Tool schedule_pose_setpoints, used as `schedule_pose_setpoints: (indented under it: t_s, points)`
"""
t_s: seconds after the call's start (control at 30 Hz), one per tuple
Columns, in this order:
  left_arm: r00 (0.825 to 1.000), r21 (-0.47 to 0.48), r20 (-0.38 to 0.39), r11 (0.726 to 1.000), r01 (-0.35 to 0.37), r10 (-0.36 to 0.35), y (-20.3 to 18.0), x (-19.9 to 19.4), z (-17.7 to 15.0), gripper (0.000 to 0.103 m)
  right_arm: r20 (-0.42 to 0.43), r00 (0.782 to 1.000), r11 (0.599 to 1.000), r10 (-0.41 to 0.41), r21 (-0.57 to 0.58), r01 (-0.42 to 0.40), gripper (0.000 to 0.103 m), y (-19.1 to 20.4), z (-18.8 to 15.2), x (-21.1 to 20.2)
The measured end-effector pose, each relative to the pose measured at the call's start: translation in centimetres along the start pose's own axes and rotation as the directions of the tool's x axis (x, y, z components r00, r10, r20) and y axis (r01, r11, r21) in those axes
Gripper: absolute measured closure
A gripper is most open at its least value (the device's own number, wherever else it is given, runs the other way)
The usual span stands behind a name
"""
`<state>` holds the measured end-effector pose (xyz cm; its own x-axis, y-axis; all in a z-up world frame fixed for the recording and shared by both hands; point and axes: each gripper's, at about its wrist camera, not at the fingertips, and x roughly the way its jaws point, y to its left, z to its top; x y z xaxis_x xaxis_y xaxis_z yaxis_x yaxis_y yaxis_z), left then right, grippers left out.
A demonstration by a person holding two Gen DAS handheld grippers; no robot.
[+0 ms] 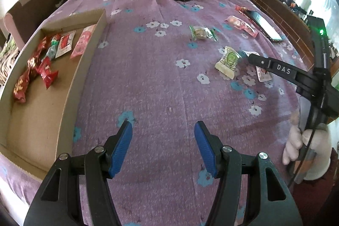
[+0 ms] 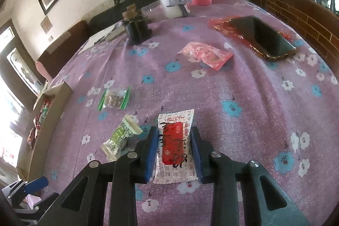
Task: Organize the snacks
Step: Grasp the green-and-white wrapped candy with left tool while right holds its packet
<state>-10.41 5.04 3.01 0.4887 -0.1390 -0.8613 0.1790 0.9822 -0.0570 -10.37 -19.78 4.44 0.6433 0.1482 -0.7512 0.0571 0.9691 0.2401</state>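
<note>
A: Where does the white-and-red printed snack sachet [image 2: 174, 145] sit?

B: Flat on the purple flowered cloth of the table [image 2: 243, 86], right between the blue pads of the right tool [image 2: 174, 137]. Its long axis runs toward twelve o'clock, in line with the fingers, so the pads press its two long edges.

A: Is the right tool closed on it?

B: The pads touch both sides and the packet fills the narrow gap, so I judge it gripped, though it is not yet lifted.

A: And the left tool [image 1: 163, 132]?

B: Spread wide, holding nothing, over bare cloth.

A: Where must the sachet go?

B: Probably the shallow brown cardboard tray [image 1: 84, 60], which already holds red and pink packets. In the right wrist view its corner [image 2: 61, 94] lies at about ten o'clock, well apart from the grip. The left tool is nearer the tray; the right is nearer the loose snacks.

A: What else waits?

B: A cream-and-green wrapped snack [image 2: 120, 137] just beside the right tool at nine o'clock, a clear green-edged packet [image 2: 114, 99] beyond it, and a pink crinkled packet [image 2: 205, 54] toward one o'clock.
</note>
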Motion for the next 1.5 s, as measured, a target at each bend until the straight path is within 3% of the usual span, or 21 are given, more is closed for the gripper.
schedule_pose_setpoints:
  t_s: [0.37, 0.6, 0.73, 0.9, 1.1, 1.5]
  points:
    - [0.999, 0.047, -0.031, 0.998, -0.035, 0.037, -1.6, 1.6, -0.2, 0.043, -0.002, 1.000, 1.000, -0.003, -0.019, 0.003, 0.070, 0.3, 0.0, 0.1]
    - [0.999, 0.050, -0.034, 0.998, -0.024, 0.026, -1.6, 1.8, -0.2, 0.029, -0.002, 1.000, 1.000, -0.003, -0.019, 0.003, 0.069, 0.3, 0.0, 0.1]
    - [0.999, 0.055, -0.032, 0.998, -0.020, 0.022, -1.8, 1.8, -0.4, 0.026, -0.002, 1.000, 1.000, -0.003, -0.018, 0.002, 0.069, 0.3, 0.1, 0.1]
    - [0.999, 0.025, -0.033, 0.999, 0.035, -0.034, -1.0, 1.5, 0.3, 0.027, 0.011, 1.000, 1.000, -0.013, -0.006, 0.013, 0.071, 0.2, 0.0, -0.1]
    - [0.992, 0.003, 0.039, 0.993, 0.121, -0.121, -0.6, 0.8, 3.5, 0.027, 0.065, 0.996, 0.997, -0.054, 0.055, 0.050, 0.071, -1.0, 0.1, -1.2]
    - [0.993, 0.228, 0.062, 0.970, 0.082, -0.099, -7.5, 4.4, 7.5, 0.027, 0.074, 0.997, 0.987, -0.038, 0.161, 0.025, 0.071, -3.5, 0.4, -1.6]
